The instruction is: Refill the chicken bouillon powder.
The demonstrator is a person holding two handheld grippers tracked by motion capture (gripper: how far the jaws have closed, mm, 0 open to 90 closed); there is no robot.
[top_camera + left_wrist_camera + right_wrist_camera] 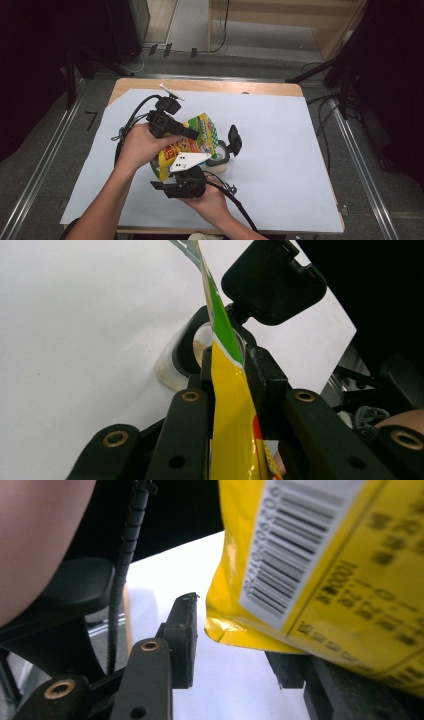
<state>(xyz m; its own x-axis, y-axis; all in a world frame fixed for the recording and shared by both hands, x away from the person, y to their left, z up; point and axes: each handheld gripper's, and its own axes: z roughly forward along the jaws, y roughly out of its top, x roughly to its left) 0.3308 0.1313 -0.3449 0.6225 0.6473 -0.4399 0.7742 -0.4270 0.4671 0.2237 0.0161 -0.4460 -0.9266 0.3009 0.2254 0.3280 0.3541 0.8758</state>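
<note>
Yellow snack bag (192, 140) being held up over the middle of the table (280, 165), tilted, green-edged top leaning toward the far side, just above and beside a clear jar (220, 162)

Left gripper view: bag (232, 410) standing edge-on between the two black jaws, pads pressing on both faces — left hand-held gripper (167, 125) clamping on the bag near its upper part; green strip and crimped top rising past the jaw tips

Right gripper view: bag's (320, 565) barcode panel and bottom corner lying over the right-side jaw, left-side jaw standing clear of the bag with white surface showing in the gap — right hand-held gripper (180, 187) sitting apart, not pinching the bag; contact on the covered jaw not possible to tell

Jar (192, 357) resting on the white sheet (280, 135) covering the table, black rim around the mouth, black hinged lid (234, 140) flipped up and standing open at its far right; pale crumbs showing inside the mouth in the left gripper view

Left hand (142, 147) gripping from the left, right hand (212, 202) from below near the table's front edge, cables trailing from both
</note>
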